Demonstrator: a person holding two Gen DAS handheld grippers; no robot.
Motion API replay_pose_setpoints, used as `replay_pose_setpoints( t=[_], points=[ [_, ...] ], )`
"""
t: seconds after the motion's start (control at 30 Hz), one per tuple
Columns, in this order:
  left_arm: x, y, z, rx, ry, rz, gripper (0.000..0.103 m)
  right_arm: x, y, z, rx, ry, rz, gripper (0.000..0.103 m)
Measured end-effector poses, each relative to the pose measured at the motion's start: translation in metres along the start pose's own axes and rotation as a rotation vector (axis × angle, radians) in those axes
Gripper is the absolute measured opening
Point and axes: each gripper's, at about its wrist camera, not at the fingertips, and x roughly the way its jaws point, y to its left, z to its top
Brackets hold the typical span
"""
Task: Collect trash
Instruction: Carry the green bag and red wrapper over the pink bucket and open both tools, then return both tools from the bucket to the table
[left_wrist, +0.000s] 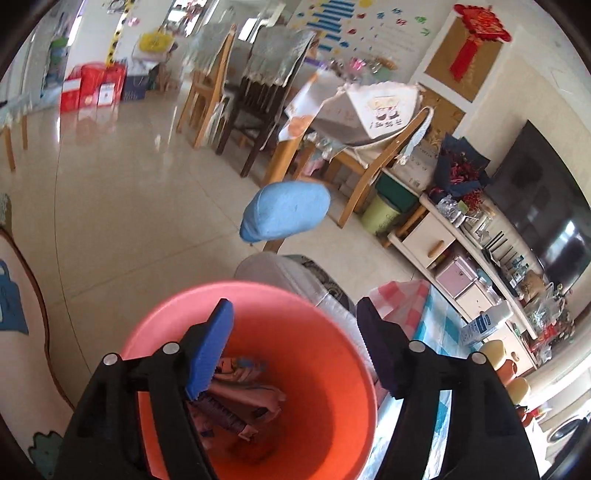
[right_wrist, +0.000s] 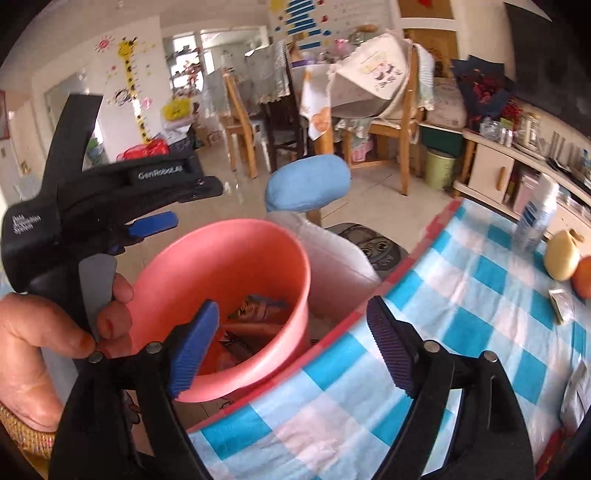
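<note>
A pink-orange bucket (left_wrist: 325, 369) stands beside the table edge, with crumpled wrappers (left_wrist: 240, 398) lying at its bottom. My left gripper (left_wrist: 293, 314) hangs right over the bucket's mouth, open, with nothing between its fingers. The right wrist view shows that same left gripper (right_wrist: 192, 206) held by a hand (right_wrist: 33, 339) above the bucket (right_wrist: 221, 258). My right gripper (right_wrist: 291, 306) is open and empty, straddling the bucket rim and the table's edge. Wrappers (right_wrist: 255, 314) show inside. A small packet (right_wrist: 561, 306) and a silvery packet (right_wrist: 576, 395) lie on the table at the right.
The table carries a blue-and-white checked cloth (right_wrist: 461, 314) with a white bottle (right_wrist: 535, 218), a yellowish fruit (right_wrist: 561, 258) and an orange one (right_wrist: 583, 277). A blue cushioned stool (right_wrist: 310, 184) and a pale seat (right_wrist: 332, 266) stand behind the bucket; wooden chairs and a cabinet lie beyond.
</note>
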Motion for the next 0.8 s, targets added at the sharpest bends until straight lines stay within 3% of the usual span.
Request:
replay_pose_setpoints(
  t=[0.13, 0.37, 0.6, 0.8],
  points=[
    [-0.009, -0.019, -0.004, 0.065, -0.067, -0.004, 0.078, -0.02, -0.015, -0.01, 0.015, -0.017, -0.047, 0.086],
    [-0.023, -0.06, -0.018, 0.188, -0.179, -0.081, 0.089, -0.052, -0.03, -0.03, 0.005, -0.043, -0.12, 0.087],
    [-0.025, -0.089, -0.037, 0.267, -0.157, -0.177, 0.089, -0.089, -0.046, -0.044, 0.02, -0.087, -0.196, 0.094],
    [-0.025, -0.12, -0.06, 0.375, -0.115, -0.202, 0.089, -0.12, -0.067, -0.059, 0.069, -0.11, -0.235, 0.097]
  ],
)
